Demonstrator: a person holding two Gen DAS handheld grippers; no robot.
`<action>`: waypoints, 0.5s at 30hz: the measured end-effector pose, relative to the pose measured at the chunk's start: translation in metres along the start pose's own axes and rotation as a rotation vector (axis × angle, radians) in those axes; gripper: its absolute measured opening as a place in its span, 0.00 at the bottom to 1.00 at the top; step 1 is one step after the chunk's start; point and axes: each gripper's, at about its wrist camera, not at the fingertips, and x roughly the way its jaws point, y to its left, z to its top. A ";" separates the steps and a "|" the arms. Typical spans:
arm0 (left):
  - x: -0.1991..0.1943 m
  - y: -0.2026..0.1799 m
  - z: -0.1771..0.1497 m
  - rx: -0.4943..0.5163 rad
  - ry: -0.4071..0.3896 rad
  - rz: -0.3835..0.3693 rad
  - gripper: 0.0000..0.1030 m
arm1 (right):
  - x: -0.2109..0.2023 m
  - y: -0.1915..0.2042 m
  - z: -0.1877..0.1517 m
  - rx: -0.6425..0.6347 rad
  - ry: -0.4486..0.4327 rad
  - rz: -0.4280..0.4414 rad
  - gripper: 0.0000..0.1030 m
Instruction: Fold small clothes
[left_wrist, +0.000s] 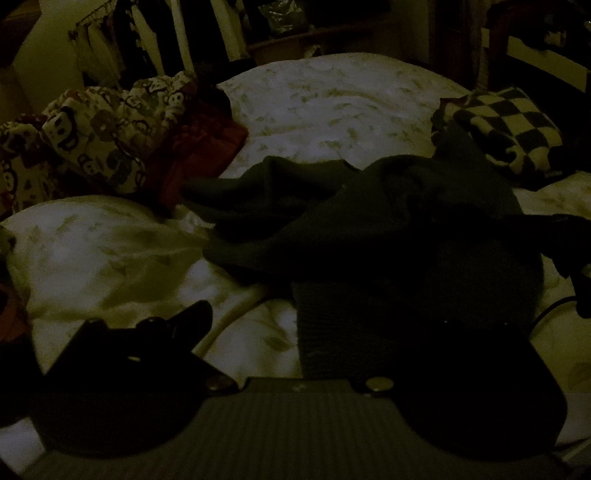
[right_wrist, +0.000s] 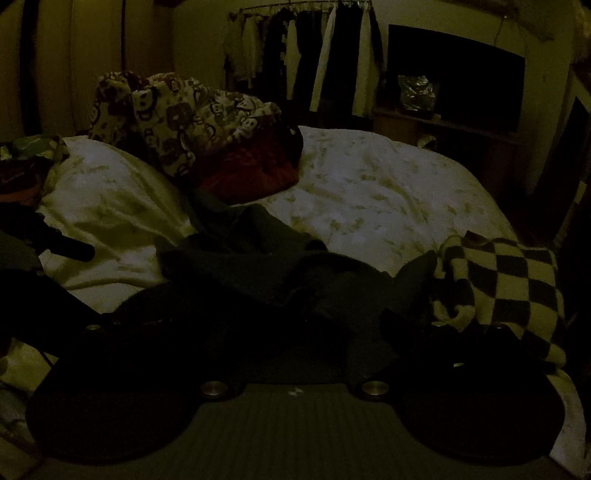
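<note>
A dark knit garment (left_wrist: 388, 221) lies crumpled on the pale floral bed cover (left_wrist: 332, 103). Its ribbed hem (left_wrist: 332, 325) reaches in between my left gripper's fingers. My left gripper (left_wrist: 321, 321) stands open; its left finger (left_wrist: 192, 325) shows clearly, while its right finger is lost in the dark under the cloth. In the right wrist view the same dark garment (right_wrist: 258, 273) spreads across my right gripper (right_wrist: 258, 325), whose fingers stand wide apart and open. The left gripper's finger (right_wrist: 74, 251) pokes in from the left edge.
A black-and-white checkered garment (left_wrist: 509, 125) (right_wrist: 506, 284) lies at the right of the bed. A cartoon-print blanket (right_wrist: 184, 114) and a red cushion (right_wrist: 251, 166) are piled at the back left. Behind the bed are a clothes rail (right_wrist: 306, 48) and a shelf unit (right_wrist: 454, 92).
</note>
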 end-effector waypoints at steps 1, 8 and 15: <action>0.000 0.000 0.000 -0.001 -0.004 -0.002 1.00 | 0.000 0.000 0.000 0.002 -0.003 0.001 1.00; -0.007 0.011 -0.003 -0.070 -0.039 -0.119 1.00 | -0.008 -0.008 0.002 0.055 -0.074 -0.022 1.00; 0.001 0.010 -0.026 -0.046 0.002 -0.093 1.00 | -0.011 -0.022 -0.006 0.070 -0.115 -0.093 1.00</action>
